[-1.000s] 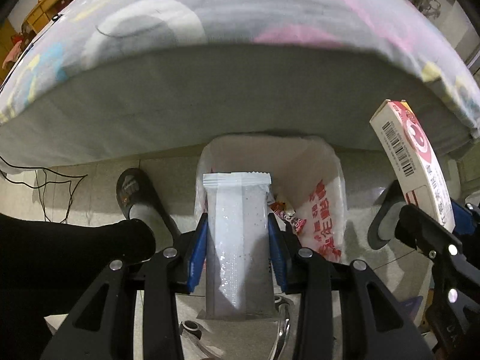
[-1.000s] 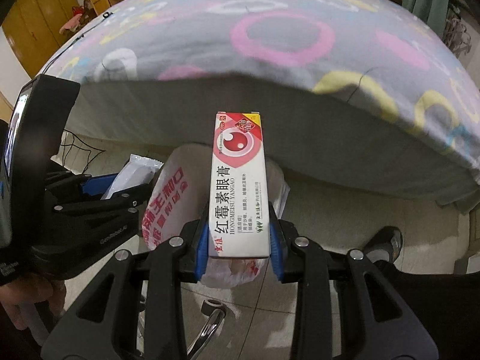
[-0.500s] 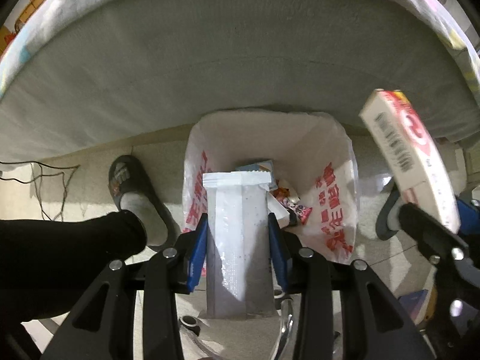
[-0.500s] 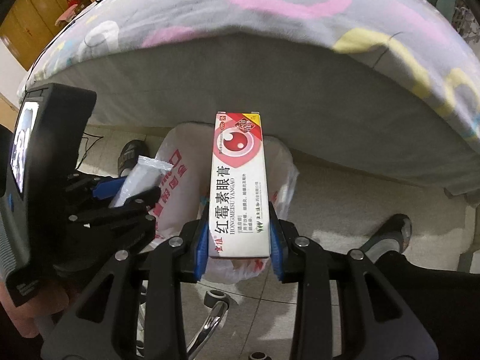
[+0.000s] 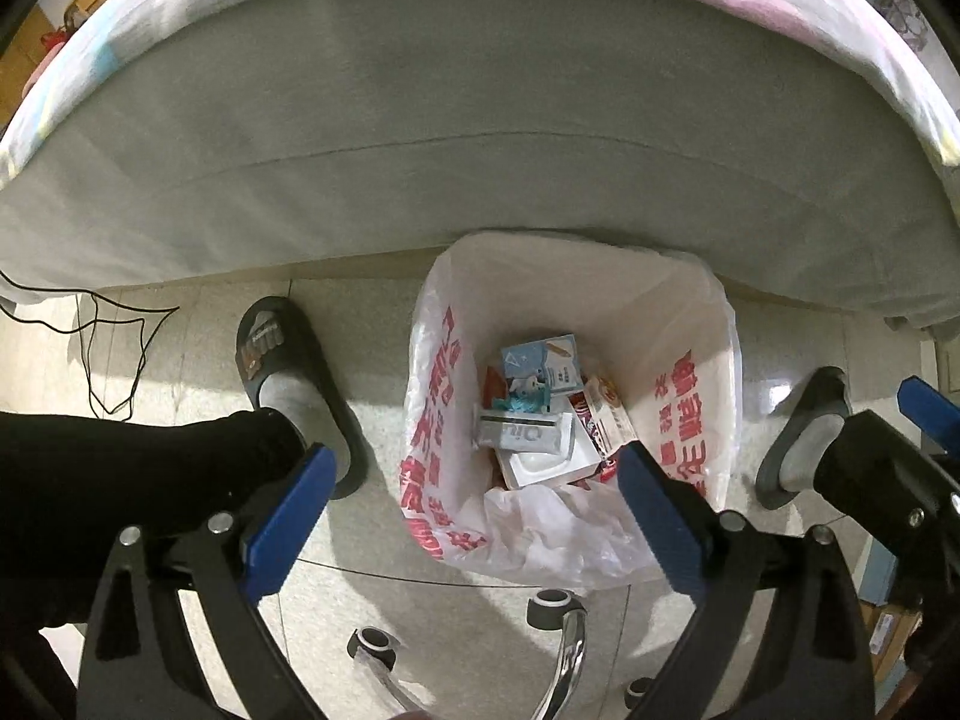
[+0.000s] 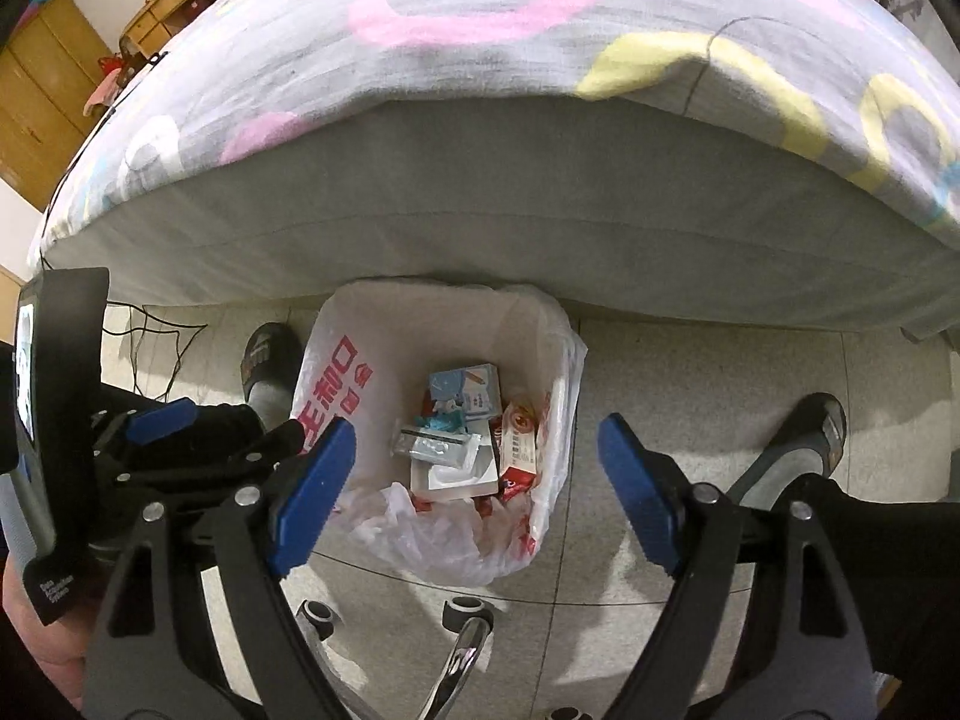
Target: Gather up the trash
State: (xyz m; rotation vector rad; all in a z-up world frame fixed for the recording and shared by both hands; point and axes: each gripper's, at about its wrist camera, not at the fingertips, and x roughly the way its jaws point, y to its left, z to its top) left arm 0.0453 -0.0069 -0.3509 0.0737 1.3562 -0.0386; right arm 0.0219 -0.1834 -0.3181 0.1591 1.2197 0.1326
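Hovering both grippers over the lined trash bin (image 5: 690,312), I have just been opening the jaws, so the left gripper (image 5: 474,510) and right gripper (image 6: 474,480) gape with nothing between them. The silver wrapper (image 5: 528,435) and red-and-white ointment box (image 5: 609,411) lie inside the bin among the other trash, where I aimed them so neither would land on the floor.

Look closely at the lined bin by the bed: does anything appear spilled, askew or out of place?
Nothing stands out. The trash sits inside the bag-lined bin, none on the floor tiles around it. Both the left gripper and right gripper hang open and empty above it.
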